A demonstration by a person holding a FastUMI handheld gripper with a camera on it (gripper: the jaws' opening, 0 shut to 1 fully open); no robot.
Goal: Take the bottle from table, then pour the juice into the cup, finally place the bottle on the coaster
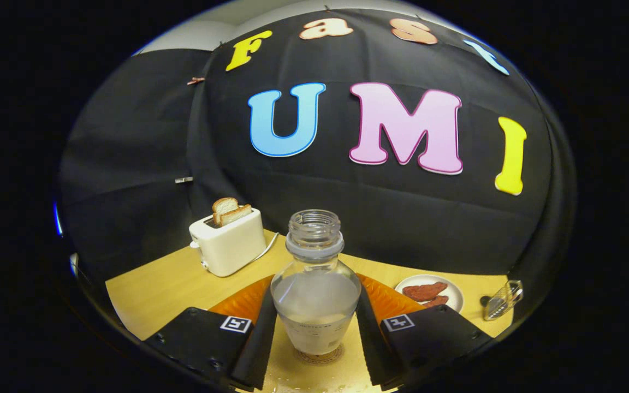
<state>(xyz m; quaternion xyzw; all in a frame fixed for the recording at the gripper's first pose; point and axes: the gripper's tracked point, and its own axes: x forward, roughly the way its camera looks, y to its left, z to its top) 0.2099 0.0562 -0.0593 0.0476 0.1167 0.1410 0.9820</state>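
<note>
Glass bottle (315, 284) stands on the coaster (320, 357), gripper (314, 333) spread beside it.

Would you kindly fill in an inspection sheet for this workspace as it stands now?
Surface: wooden table, wet near the jaws.
Job's things: uncapped bottle, part full of cloudy liquid, upright on a coaster.
Clutter: toaster holding toast; plate of reddish food; small clear object.
Grippers: gripper jaws flank the bottle; contact cannot be told.
Cables: toaster cord.
Surroundings: black cloth wall.
</note>
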